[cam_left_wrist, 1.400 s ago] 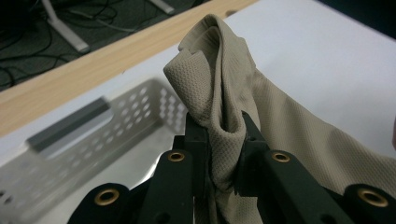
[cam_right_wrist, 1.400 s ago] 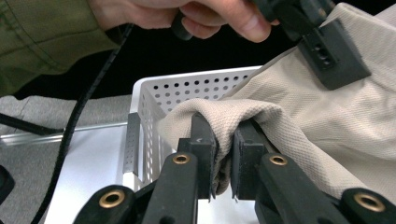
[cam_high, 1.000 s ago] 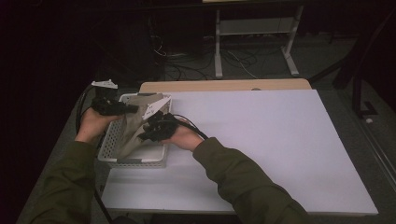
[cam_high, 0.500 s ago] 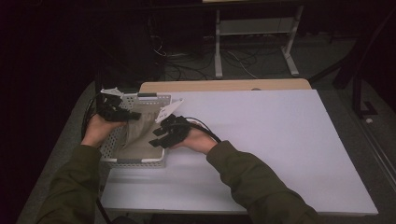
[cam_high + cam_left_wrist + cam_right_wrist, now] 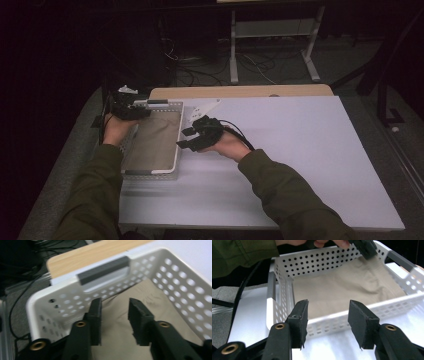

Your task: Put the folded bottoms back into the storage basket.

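A white perforated basket (image 5: 150,173) stands at the left of the white table (image 5: 300,150), with a beige cloth (image 5: 152,142) lying flat inside it. My left gripper (image 5: 134,111) is at the basket's far left corner; its jaws have just been opening. In the left gripper view it (image 5: 115,306) stands open above the cloth (image 5: 155,295), near the basket's end wall (image 5: 175,272), pinching nothing. My right gripper (image 5: 189,140) is just right of the basket; its jaws have also just been opening. In the right gripper view it (image 5: 328,305) is open and empty, facing the basket's wall (image 5: 312,262) and cloth (image 5: 342,290).
A small white object (image 5: 205,107) lies on the table just past the right gripper. A wooden strip (image 5: 240,91) runs along the table's far edge. Cables (image 5: 200,65) and a metal stand (image 5: 270,30) are on the dark floor beyond. The table's right half is bare white surface.
The cloth, held up over the basket by both grippers before, now lies flat in it. Both grippers have opened. The right hand has drawn off to the right, the left toward the basket's far corner.
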Demonstrator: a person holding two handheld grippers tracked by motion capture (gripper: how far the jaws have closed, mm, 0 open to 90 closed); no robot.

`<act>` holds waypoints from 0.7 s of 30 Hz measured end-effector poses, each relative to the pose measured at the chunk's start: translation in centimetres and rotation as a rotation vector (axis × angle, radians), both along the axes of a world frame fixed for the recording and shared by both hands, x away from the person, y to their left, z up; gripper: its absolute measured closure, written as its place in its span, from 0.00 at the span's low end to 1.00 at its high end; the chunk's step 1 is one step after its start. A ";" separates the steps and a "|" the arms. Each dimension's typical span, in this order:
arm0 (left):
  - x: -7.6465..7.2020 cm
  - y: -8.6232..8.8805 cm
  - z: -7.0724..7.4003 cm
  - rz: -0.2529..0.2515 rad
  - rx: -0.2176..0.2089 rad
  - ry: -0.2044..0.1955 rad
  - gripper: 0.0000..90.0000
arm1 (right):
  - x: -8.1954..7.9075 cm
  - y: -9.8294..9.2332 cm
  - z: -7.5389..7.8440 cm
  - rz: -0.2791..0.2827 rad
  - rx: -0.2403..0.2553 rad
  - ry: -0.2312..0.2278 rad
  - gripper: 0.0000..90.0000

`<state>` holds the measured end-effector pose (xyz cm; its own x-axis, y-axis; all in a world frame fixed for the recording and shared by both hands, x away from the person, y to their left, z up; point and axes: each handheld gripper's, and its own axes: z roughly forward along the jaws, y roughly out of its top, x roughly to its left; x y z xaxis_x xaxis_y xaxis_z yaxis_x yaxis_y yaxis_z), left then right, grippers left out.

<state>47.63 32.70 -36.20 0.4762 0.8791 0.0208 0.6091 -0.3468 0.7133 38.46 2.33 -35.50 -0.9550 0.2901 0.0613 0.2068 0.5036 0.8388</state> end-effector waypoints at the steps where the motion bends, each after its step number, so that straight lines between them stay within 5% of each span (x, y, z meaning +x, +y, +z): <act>1: 0.0 0.1 0.1 0.009 -0.007 0.002 0.67 | 0.0 -0.2 0.0 -0.005 0.000 -0.001 0.53; 10: -1.7 -0.1 0.6 -0.008 -0.092 0.014 0.45 | 0.6 -2.9 -0.2 -0.071 0.005 -0.002 0.44; 21: -5.5 -1.9 1.5 -0.115 -0.191 -0.003 0.30 | 0.6 -6.5 -0.7 -0.132 0.016 0.006 0.36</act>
